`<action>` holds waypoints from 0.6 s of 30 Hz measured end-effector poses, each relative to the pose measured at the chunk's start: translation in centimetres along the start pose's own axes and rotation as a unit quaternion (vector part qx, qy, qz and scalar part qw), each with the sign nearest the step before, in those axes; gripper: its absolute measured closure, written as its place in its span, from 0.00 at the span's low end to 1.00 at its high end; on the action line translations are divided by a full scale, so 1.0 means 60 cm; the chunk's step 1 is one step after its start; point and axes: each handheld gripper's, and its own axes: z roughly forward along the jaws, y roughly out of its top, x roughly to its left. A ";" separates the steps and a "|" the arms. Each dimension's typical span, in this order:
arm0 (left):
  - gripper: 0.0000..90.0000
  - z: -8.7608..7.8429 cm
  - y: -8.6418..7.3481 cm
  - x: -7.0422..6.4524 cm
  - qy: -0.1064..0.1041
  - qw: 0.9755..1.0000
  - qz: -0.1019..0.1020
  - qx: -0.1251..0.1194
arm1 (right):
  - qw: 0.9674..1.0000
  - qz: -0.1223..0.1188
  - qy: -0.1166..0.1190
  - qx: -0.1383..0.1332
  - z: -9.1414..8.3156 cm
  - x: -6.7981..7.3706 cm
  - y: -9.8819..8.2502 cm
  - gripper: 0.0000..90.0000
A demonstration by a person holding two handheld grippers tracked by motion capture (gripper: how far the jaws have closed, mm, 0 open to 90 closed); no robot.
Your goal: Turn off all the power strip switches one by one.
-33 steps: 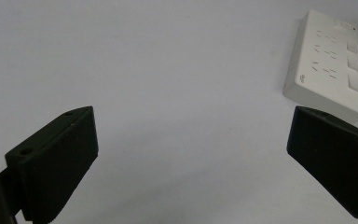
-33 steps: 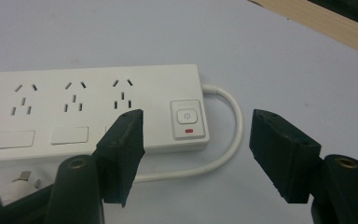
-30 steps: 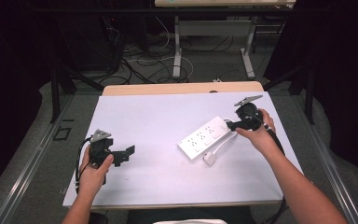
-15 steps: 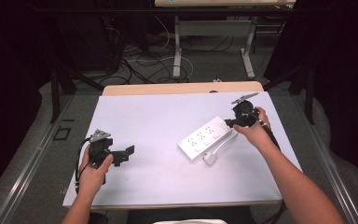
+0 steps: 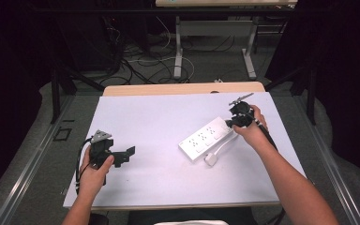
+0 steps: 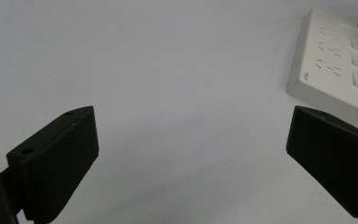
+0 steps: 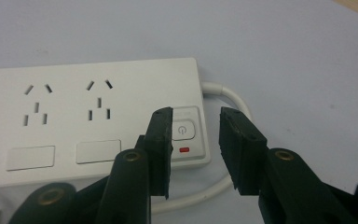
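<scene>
Power strip: white multi-socket bar lying flat and slanted on the right half of the bench, its long side running from near the middle up toward the right.
Look of it: rows of slotted sockets along the top, blank rectangular switch covers below them, smooth hard plastic casing.
Power button: small pale square with a power symbol at the cord end of the strip; a little red mark sits just below it.
Cord: thick white cable leaving the end wall and looping back beside the casing; its white plug lies on the bench just beside the strip.
Right tongs: jaws a little apart, gripping nothing, hovering at the button end; one jaw tip overlaps the button's edge, contact unclear.
Step in hand: lining up on the button, most likely to press it.
Next move: probably shift slightly so one jaw tip sits squarely over the button, then push straight down; a skewed push could slide the light casing.
Left tongs: jaws wide apart, empty, held over bare bench well apart from the strip.
</scene>
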 end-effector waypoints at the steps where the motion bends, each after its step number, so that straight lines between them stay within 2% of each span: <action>1: 0.03 0.000 0.000 0.000 0.000 1.000 0.000 0.002 | 1.000 0.001 0.002 -0.001 0.004 0.000 0.000 0.72; 3: 0.03 0.001 0.000 -0.001 0.000 1.000 -0.004 0.001 | 1.000 0.002 0.000 -0.001 0.006 0.001 0.001 0.72; 4: 0.03 0.001 0.000 0.000 0.001 1.000 0.001 0.002 | 1.000 0.004 0.002 -0.004 0.009 0.004 0.002 0.73; 8: 0.03 0.001 -0.001 0.000 0.001 1.000 0.000 0.002 | 1.000 0.009 -0.002 -0.004 0.015 0.005 0.004 0.77; 11: 0.03 0.001 -0.001 0.000 0.000 1.000 -0.004 0.001 | 1.000 0.018 0.000 0.002 0.019 0.006 0.005 0.82; 17: 0.03 0.001 -0.001 0.002 0.000 1.000 0.000 0.001 | 1.000 0.020 -0.006 0.008 0.027 0.001 0.005 0.90; 18: 0.03 0.001 -0.001 0.002 0.000 1.000 0.000 0.001 | 1.000 0.028 -0.003 0.009 0.029 -0.001 0.004 0.93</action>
